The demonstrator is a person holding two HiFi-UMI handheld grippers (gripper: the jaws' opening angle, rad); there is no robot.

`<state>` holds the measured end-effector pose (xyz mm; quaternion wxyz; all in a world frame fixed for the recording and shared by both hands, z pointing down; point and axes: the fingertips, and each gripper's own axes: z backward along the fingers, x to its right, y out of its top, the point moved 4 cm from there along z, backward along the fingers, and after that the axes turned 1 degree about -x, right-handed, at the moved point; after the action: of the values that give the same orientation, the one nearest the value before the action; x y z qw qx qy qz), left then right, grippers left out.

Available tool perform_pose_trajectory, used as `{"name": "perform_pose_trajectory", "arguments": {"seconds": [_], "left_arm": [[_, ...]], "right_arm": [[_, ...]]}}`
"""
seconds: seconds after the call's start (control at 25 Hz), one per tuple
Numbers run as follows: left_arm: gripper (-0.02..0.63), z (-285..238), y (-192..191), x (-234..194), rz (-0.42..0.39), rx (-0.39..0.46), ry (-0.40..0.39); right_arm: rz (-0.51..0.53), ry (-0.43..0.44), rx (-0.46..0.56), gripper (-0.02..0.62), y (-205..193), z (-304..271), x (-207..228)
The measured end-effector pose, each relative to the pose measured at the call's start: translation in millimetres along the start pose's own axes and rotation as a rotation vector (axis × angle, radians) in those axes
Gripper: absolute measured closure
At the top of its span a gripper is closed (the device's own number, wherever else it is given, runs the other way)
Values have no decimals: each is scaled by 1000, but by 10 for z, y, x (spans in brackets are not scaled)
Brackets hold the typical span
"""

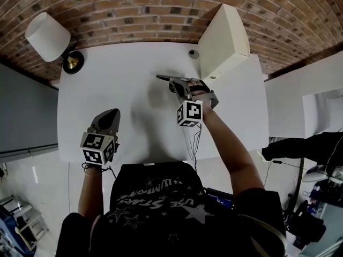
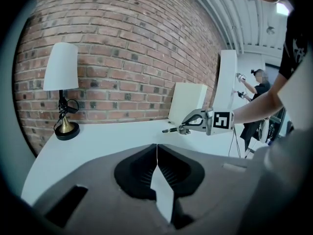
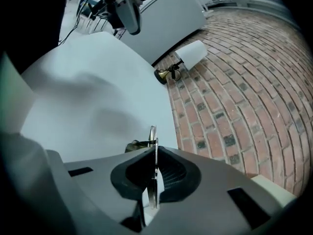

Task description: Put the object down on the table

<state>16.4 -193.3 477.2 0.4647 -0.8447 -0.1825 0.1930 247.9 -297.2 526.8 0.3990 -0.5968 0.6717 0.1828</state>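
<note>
Thin metal object juts forward, pinched in my right tongs above the table; left tongs pressed together, empty.

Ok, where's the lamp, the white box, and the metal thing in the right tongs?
Lamp (image 1: pixel 47 36), head view, on its white shade.
White box (image 1: pixel 225 36), head view, on its big flat face.
Metal thing (image 3: pixel 153 133), right gripper view, on the end sticking out.

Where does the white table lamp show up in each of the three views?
Head view: lamp at upper left, on the table's far left corner.
Left gripper view: lamp at left, upright before the brick wall.
Right gripper view: lamp at upper middle, appearing tipped sideways.
Shared landmark: the brick wall behind the table.
</note>
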Motion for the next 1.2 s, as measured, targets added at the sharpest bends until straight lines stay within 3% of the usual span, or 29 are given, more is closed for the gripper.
{"name": "perform_pose_trajectory", "arguments": {"seconds": [0.2, 0.84, 1.2], "left_arm": [[584, -143, -32, 112, 11, -32, 27], [584, -441, -22, 236, 35, -64, 72], [584, -464, -59, 294, 44, -73, 71]], "right_arm": [[120, 18, 19, 588, -175, -242, -55], [127, 16, 13, 586, -506, -661, -2], [141, -17, -70, 565, -619, -791, -49]]}}
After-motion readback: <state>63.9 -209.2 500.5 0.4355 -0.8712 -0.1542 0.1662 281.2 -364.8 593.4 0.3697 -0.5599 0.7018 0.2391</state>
